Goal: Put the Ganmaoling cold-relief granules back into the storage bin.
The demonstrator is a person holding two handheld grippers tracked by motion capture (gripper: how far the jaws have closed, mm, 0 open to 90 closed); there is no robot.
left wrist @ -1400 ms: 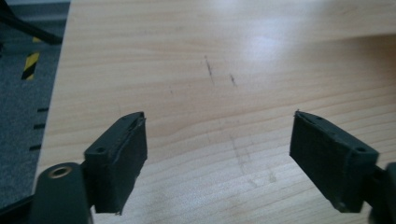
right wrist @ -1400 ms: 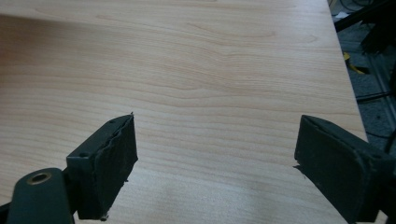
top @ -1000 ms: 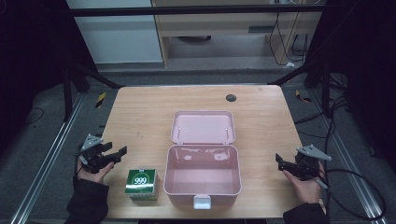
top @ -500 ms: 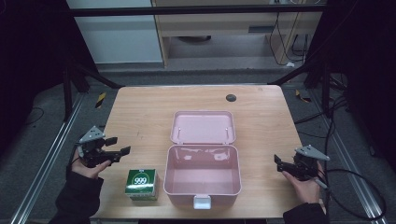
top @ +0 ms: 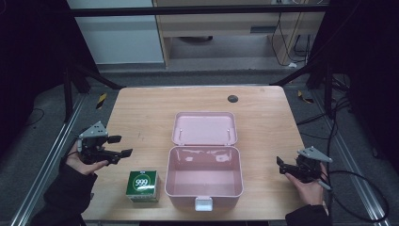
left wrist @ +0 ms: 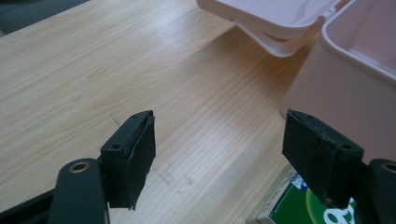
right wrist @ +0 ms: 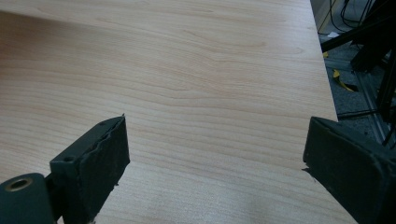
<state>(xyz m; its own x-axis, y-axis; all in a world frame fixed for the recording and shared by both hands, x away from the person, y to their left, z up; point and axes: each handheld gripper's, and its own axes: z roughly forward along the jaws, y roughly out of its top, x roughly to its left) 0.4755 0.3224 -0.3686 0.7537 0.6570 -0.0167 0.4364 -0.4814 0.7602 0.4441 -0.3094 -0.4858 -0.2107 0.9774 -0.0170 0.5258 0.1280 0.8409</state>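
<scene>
While your left gripper (top: 123, 146) hovers above the left side of the tabletop (top: 141, 113), its fingers (left wrist: 133, 154) have just been opening and stand moderately apart with nothing between them. You hold the tool level, fingertips aimed toward the open pink box (top: 203, 181) at the centre. The green carton (top: 142, 185) marked 999 lies flat on the tabletop just below and slightly ahead of those fingers, close beside the box's left wall; in the left gripper view its printed top (left wrist: 299, 210) peeks out under the right-hand finger, with the box wall (left wrist: 345, 98) rising directly beyond it. Your left hand is by far the nearer one. The carton's long axis appears to run roughly from the near edge toward the far edge, though from above it looks close to square. Your right gripper (top: 281, 165) rests well apart at the right edge, fingers (right wrist: 95, 163) spread wide over bare wood, holding nothing. Any reach for the carton likely means tipping the left fingers downward first.
</scene>
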